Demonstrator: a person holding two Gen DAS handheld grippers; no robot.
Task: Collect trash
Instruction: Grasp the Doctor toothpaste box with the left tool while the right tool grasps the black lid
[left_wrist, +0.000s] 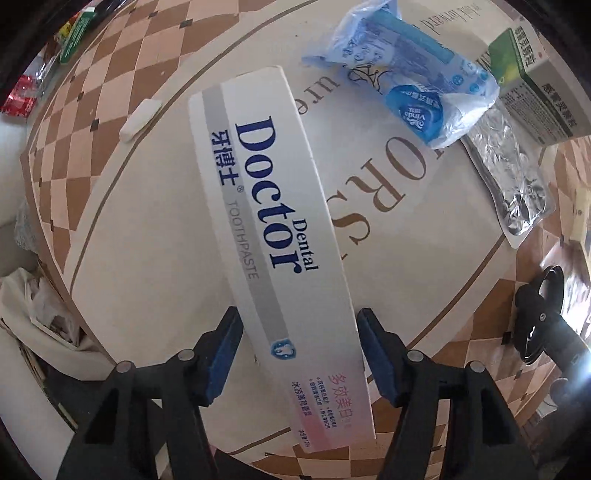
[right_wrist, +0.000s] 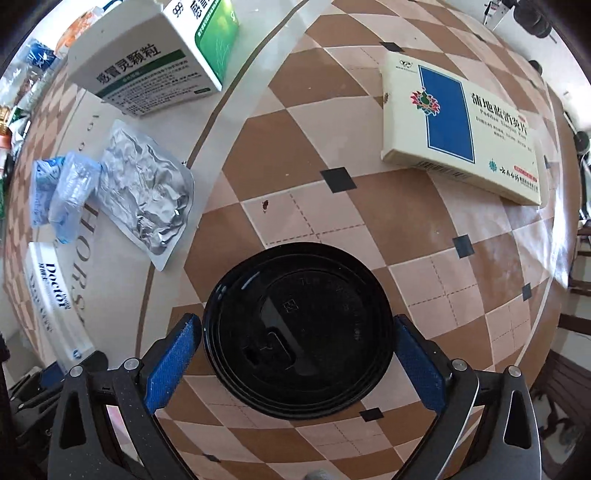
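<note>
A long white toothpaste box (left_wrist: 273, 206) printed "Dental Doctor" lies flat on the round table (left_wrist: 147, 221). My left gripper (left_wrist: 299, 312) points down over its near half, and the blue pads (left_wrist: 225, 354) meet its two long sides. The same box shows at the left edge of the right wrist view (right_wrist: 55, 295). My right gripper (right_wrist: 296, 318) hangs over a round black cup lid (right_wrist: 295, 332). Its pads (right_wrist: 173, 362) stand wide apart, close beside the rim, and whatever is under the lid is hidden.
A crumpled blue tissue wrapper (left_wrist: 406, 74), a silver foil pouch (left_wrist: 513, 177) and a green-and-white medicine box (left_wrist: 543, 85) lie beyond the toothpaste box. A cream box with a blue panel (right_wrist: 461, 136) sits farther right. A lined bin (left_wrist: 40, 306) stands below the table's left edge.
</note>
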